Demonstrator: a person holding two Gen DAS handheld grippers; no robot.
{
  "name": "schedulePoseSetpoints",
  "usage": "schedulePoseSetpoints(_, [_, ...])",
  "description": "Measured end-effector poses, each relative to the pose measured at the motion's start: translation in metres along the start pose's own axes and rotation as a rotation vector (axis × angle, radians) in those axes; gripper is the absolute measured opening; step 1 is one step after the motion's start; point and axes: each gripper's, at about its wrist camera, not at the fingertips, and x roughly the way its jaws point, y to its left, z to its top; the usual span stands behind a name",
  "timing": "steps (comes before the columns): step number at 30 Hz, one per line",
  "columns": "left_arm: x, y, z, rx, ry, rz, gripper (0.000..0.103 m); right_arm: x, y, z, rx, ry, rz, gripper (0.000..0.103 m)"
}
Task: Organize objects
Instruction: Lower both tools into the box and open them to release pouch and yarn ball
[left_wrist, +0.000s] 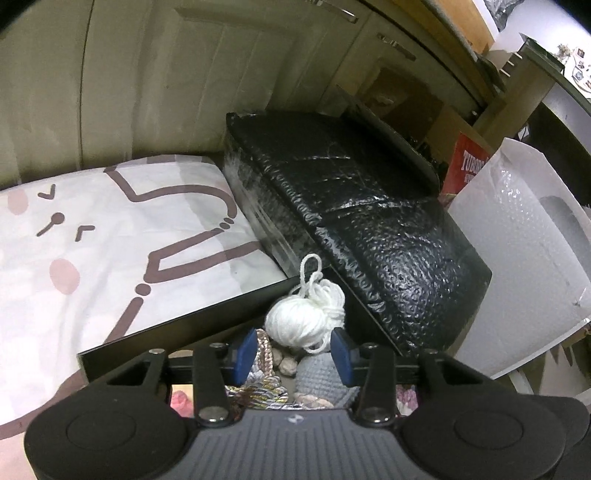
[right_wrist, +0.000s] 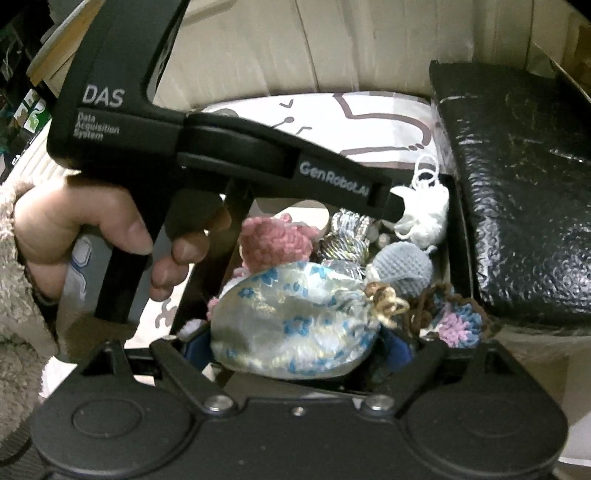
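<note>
Left wrist view: we hold the left gripper (left_wrist: 293, 349) spread wide just behind a white yarn ball (left_wrist: 304, 317), which sits at the far corner of the black box (left_wrist: 177, 332), apparently being sorted among crochet pieces. Right wrist view: our right gripper (right_wrist: 295, 343) pinches a floral satin pouch (right_wrist: 291, 321) above that box, likely for placing.

In the box (right_wrist: 456, 206) lie the yarn ball (right_wrist: 424, 210) at the far right corner, the knitted ball (right_wrist: 404, 267) before it, and the pouch (right_wrist: 291, 317) nearest. The padded package (right_wrist: 524, 192) lies right of the box.
</note>
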Motion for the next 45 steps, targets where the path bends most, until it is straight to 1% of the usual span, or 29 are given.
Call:
schedulePoseSetpoints(2, [-0.006, 0.001, 0.000, 0.002, -0.004, 0.007, 0.044, -0.002, 0.003, 0.000, -0.011, -0.008, -0.019, 0.096])
schedulePoseSetpoints(6, [-0.022, 0.004, 0.001, 0.007, -0.018, 0.023, 0.044, -0.008, 0.005, 0.002, -0.036, -0.018, -0.049, 0.095])
schedulePoseSetpoints(8, [-0.030, 0.006, 0.001, 0.008, -0.022, 0.033, 0.044, -0.012, 0.004, 0.002, -0.049, -0.007, -0.071, 0.087])
schedulePoseSetpoints(9, [-0.034, 0.007, 0.001, 0.006, -0.024, 0.040, 0.044, -0.013, 0.002, 0.003, -0.045, 0.002, -0.076, 0.079])
schedulePoseSetpoints(11, [-0.040, 0.009, 0.001, 0.004, -0.023, 0.050, 0.044, -0.016, 0.000, 0.003, -0.033, 0.016, -0.065, 0.071])
schedulePoseSetpoints(13, [-0.046, 0.010, 0.000, 0.005, -0.021, 0.062, 0.044, -0.019, 0.003, 0.002, -0.041, 0.027, -0.061, 0.065])
schedulePoseSetpoints(16, [-0.053, 0.012, -0.001, 0.009, -0.019, 0.077, 0.044, -0.011, 0.005, 0.005, -0.046, 0.031, -0.068, 0.064])
schedulePoseSetpoints(18, [-0.057, 0.012, -0.002, 0.014, -0.017, 0.083, 0.044, -0.011, 0.001, 0.004, -0.018, 0.027, -0.075, 0.060])
schedulePoseSetpoints(19, [-0.059, 0.012, -0.002, 0.017, -0.017, 0.087, 0.044, -0.007, -0.001, 0.005, -0.001, 0.035, -0.086, 0.057])
schedulePoseSetpoints(26, [-0.069, 0.014, -0.003, 0.019, -0.024, 0.100, 0.044, 0.007, -0.009, 0.007, 0.054, 0.026, -0.114, 0.053])
schedulePoseSetpoints(32, [-0.071, 0.013, -0.005, 0.025, -0.020, 0.106, 0.043, 0.021, -0.006, 0.007, 0.002, 0.040, -0.151, 0.052])
schedulePoseSetpoints(34, [-0.073, 0.013, -0.004, 0.028, -0.021, 0.108, 0.044, 0.020, -0.008, 0.008, 0.013, 0.040, -0.150, 0.050])
schedulePoseSetpoints(36, [-0.075, 0.014, -0.004, 0.028, -0.025, 0.109, 0.044, 0.014, -0.007, 0.011, 0.013, 0.017, -0.157, 0.046])
schedulePoseSetpoints(37, [-0.076, 0.014, -0.003, 0.026, -0.027, 0.110, 0.044, 0.010, -0.007, 0.012, 0.011, -0.009, -0.168, 0.035])
schedulePoseSetpoints(38, [-0.077, 0.014, -0.003, 0.026, -0.028, 0.111, 0.044, 0.006, -0.008, 0.013, 0.018, -0.032, -0.184, 0.031])
schedulePoseSetpoints(40, [-0.079, 0.014, -0.003, 0.028, -0.025, 0.113, 0.044, 0.002, -0.011, 0.015, 0.040, -0.052, -0.185, 0.032])
schedulePoseSetpoints(41, [-0.080, 0.014, -0.004, 0.030, -0.023, 0.115, 0.044, 0.001, -0.011, 0.014, 0.042, -0.047, -0.176, 0.035])
schedulePoseSetpoints(43, [-0.083, 0.013, -0.004, 0.033, -0.021, 0.121, 0.044, 0.000, -0.009, 0.011, 0.024, -0.035, -0.183, 0.037])
schedulePoseSetpoints(45, [-0.086, 0.012, -0.004, 0.033, -0.019, 0.128, 0.044, -0.002, -0.007, 0.011, 0.021, -0.032, -0.184, 0.041])
